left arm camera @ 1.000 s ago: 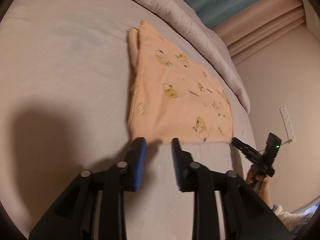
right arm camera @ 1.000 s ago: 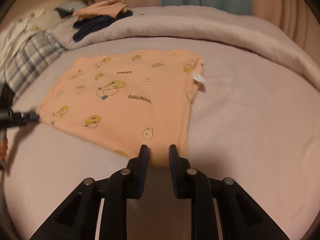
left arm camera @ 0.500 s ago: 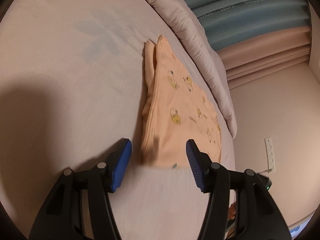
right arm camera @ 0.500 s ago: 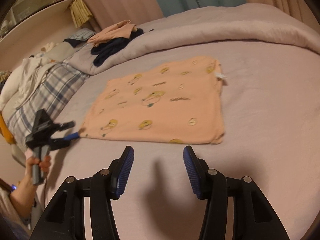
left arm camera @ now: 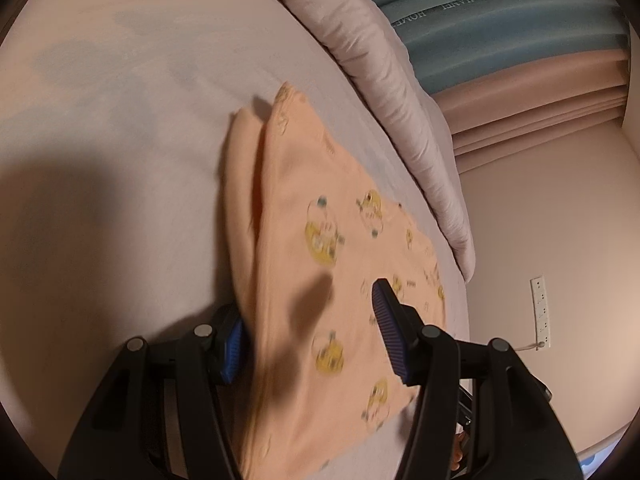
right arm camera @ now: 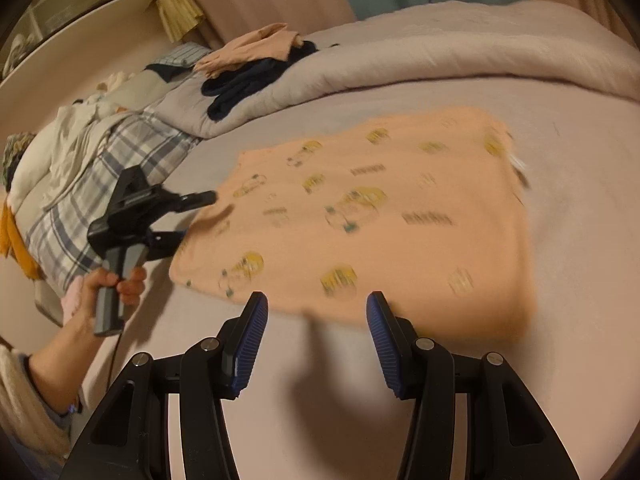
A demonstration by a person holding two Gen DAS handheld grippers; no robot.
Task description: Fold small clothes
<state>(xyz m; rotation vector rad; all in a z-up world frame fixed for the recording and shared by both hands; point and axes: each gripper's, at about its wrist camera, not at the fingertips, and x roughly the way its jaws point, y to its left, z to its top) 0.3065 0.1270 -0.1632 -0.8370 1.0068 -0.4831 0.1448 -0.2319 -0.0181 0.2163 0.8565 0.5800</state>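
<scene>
- The peach garment (right arm camera: 372,216), printed with yellow cartoon figures, lies folded flat on the bed sheet (right arm camera: 580,208).
- Left gripper (left arm camera: 308,336): jaws spread wide, straddling the garment's near edge. One blue pad (left arm camera: 231,346) sits just below the fabric edge; the other is above the cloth.
- The right wrist view confirms this: the left gripper (right arm camera: 188,216) is at the garment's left edge, jaws apart, held by the left hand (right arm camera: 116,284).
- Right gripper (right arm camera: 316,328): jaws spread, hovering just short of the garment's near edge, not touching it.
- Only the left wrist view shows the garment's doubled layers along its folded side, and a wall socket strip (left arm camera: 541,312).
- Only the right wrist view shows a pile of clothes (right arm camera: 252,64) on the rolled duvet (right arm camera: 440,56) and a plaid blanket (right arm camera: 100,184).
</scene>
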